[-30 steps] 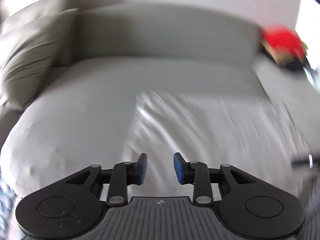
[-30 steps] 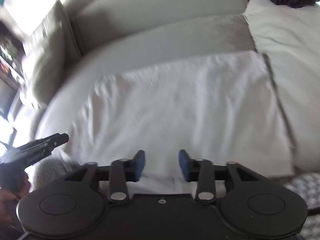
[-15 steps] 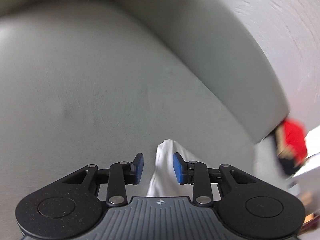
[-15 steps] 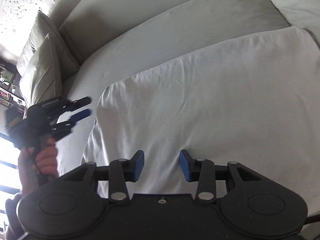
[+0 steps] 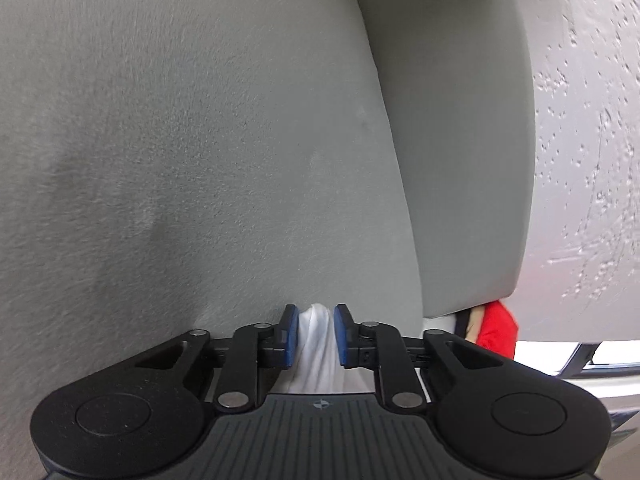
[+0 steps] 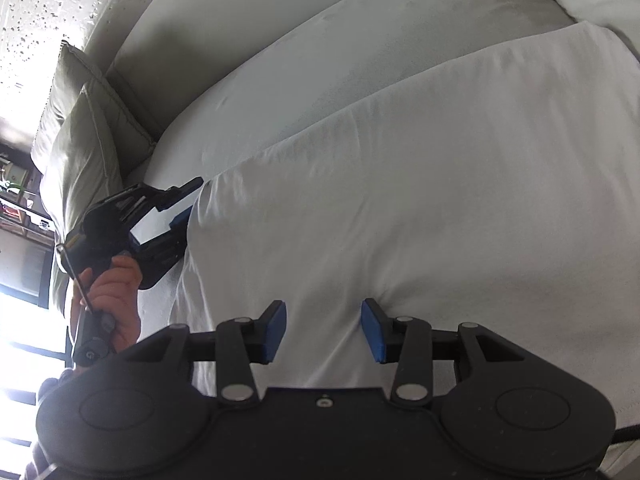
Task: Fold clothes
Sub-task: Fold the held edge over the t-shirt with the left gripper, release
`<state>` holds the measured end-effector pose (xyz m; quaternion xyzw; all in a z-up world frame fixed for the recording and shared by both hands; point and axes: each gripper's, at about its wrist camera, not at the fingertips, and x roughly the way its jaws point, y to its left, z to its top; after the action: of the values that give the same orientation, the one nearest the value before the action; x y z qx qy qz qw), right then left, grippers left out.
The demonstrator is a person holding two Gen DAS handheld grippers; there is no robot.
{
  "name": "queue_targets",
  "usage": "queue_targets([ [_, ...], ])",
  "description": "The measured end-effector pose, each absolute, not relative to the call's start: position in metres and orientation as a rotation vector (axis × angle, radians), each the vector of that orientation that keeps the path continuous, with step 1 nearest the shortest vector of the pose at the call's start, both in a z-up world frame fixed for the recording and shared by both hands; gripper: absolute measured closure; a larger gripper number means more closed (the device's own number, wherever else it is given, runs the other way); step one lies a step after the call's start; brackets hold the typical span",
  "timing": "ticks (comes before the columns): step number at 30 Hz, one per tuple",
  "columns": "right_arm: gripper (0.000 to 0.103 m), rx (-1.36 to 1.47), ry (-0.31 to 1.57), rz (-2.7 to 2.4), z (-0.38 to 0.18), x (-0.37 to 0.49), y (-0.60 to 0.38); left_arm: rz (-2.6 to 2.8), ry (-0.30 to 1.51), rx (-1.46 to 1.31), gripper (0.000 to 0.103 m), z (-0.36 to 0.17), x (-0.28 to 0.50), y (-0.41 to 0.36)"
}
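Observation:
A white garment (image 6: 400,208) lies spread flat on a grey sofa seat (image 6: 360,48). In the left wrist view my left gripper (image 5: 314,334) has its blue pads close on either side of a bunched corner of the white garment (image 5: 316,344). The right wrist view shows that left gripper (image 6: 176,208) at the garment's left corner, held by a hand. My right gripper (image 6: 323,330) is open over the garment's near edge, with cloth under it and nothing between its pads.
Two grey cushions (image 6: 80,128) lean at the sofa's left end. The sofa backrest (image 5: 460,120) rises behind the seat, with a textured wall (image 5: 580,140) beyond. Red and dark clothes (image 5: 496,328) lie past the backrest's end.
My left gripper swung down to the garment's left corner and closed its pads around the cloth. My right gripper moved lower over the near edge and stayed open.

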<state>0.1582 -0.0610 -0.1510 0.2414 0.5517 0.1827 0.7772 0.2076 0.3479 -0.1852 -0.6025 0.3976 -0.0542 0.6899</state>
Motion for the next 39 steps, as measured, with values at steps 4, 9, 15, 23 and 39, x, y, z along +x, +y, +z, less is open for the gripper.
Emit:
queue_targets([
  [4, 0.060, 0.497, 1.187, 0.404, -0.150, 0.157, -0.059, -0.123, 0.890, -1.401, 0.092, -0.194, 0.212, 0.347],
  [9, 0.059, 0.468, 1.178, 0.417, -0.149, 0.155, -0.057, -0.071, 0.872, -1.426, 0.101, -0.197, 0.211, 0.345],
  [15, 0.059, 0.464, 1.175, 0.424, -0.149, 0.153, -0.059, 0.130, 0.805, -1.184, 0.103, -0.163, 0.196, 0.347],
  [23, 0.058, 0.448, 1.162, 0.428, -0.150, 0.153, -0.060, 0.038, 0.791, -1.011, 0.098, -0.130, 0.180, 0.334],
  [39, 0.059, 0.437, 1.157, 0.296, -0.128, 0.126, -0.126, 0.228, 1.133, -0.390, 0.091, -0.089, 0.101, 0.274],
])
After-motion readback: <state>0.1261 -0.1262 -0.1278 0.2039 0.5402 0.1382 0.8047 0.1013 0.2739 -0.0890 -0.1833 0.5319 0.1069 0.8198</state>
